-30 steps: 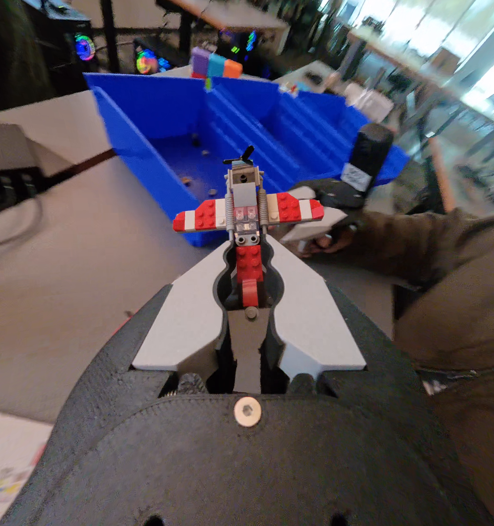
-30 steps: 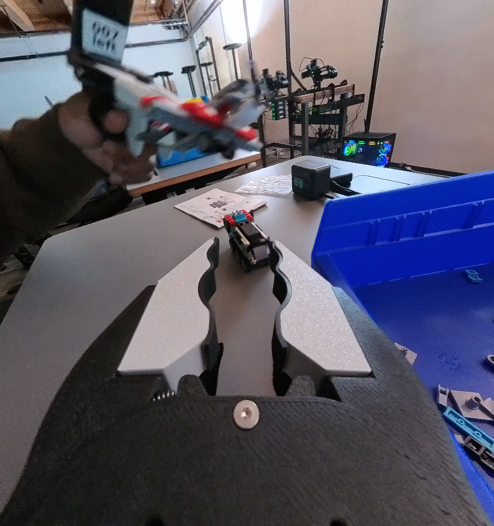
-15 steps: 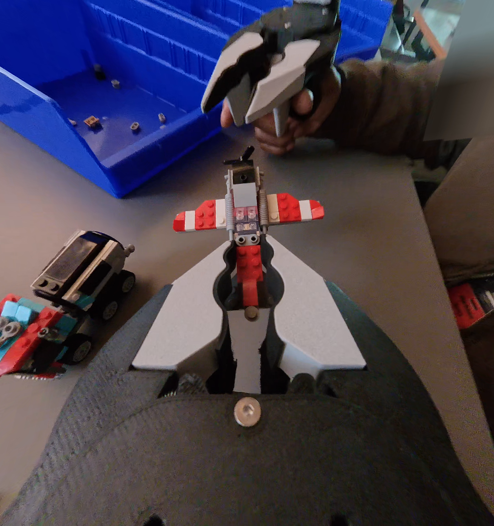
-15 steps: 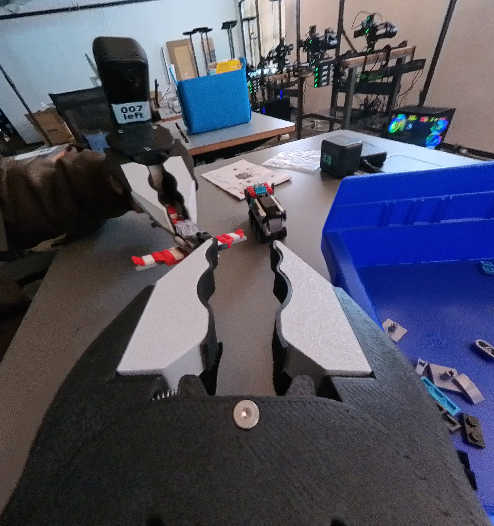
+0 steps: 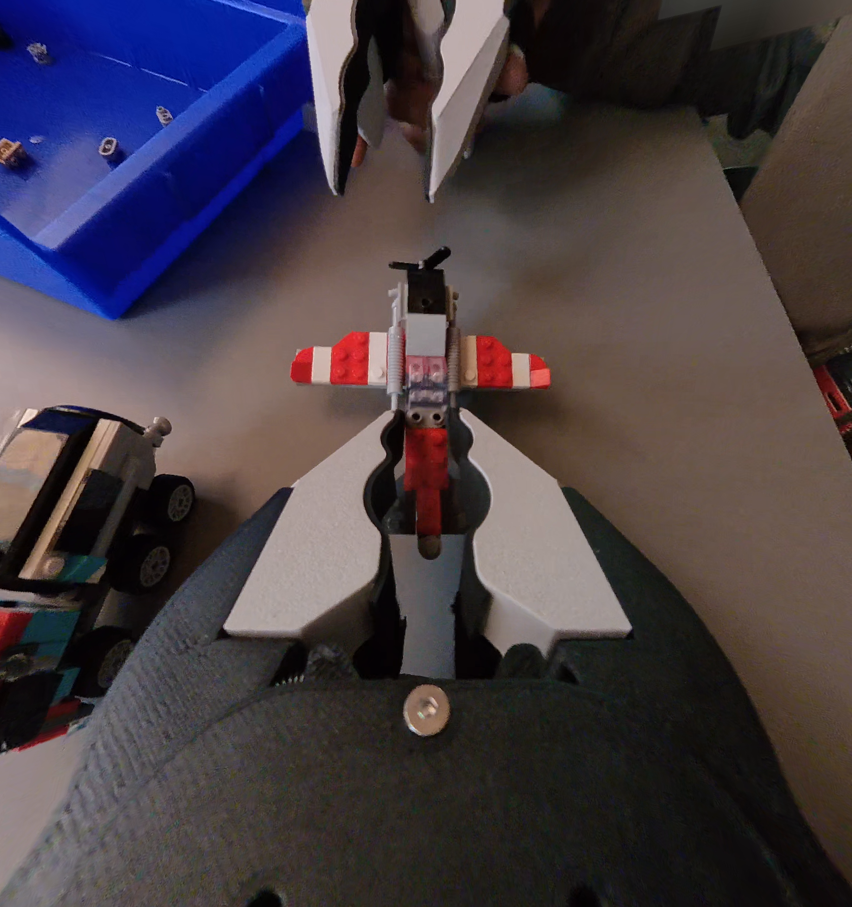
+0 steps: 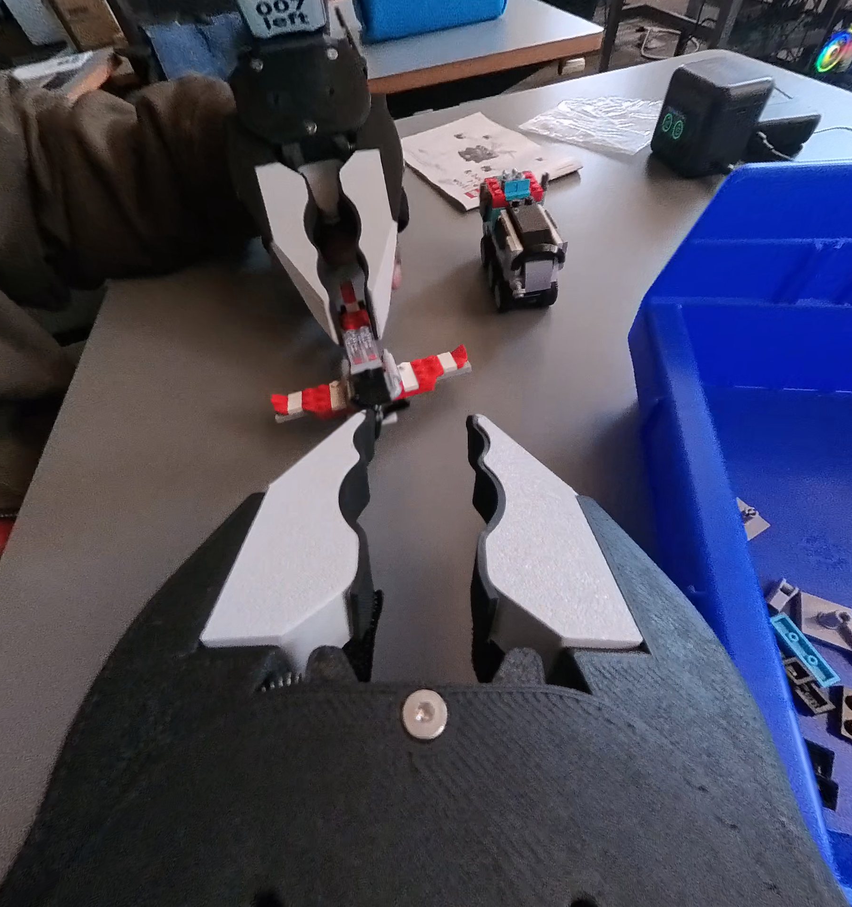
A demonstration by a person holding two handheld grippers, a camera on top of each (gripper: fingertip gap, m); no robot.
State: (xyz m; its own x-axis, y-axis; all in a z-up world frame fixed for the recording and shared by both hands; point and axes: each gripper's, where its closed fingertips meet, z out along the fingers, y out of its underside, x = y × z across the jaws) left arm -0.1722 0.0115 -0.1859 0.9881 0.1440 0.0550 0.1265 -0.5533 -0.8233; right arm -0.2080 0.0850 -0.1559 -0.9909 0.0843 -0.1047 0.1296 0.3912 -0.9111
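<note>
The left gripper (image 5: 425, 417) pinches the red tail of a small brick-built plane (image 5: 421, 365), its striped wings just ahead of the jaws, low over the worktop (image 5: 610, 343). The plane looks light, stiff and apt to snap apart at the wings; the fuselage seems the safest hold. The right gripper (image 6: 416, 422) faces its nose, jaws spread and bare.

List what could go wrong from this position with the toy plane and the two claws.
1. The left claw grips the red-and-white brick-built toy plane only by its narrow red tail, so the plane may twist or its bricks may separate.
2. The open right claw has one fingertip right at the plane's black propeller, which may get knocked off.
3. The plane hangs low over the grey table, so a wing may scrape it.
</note>
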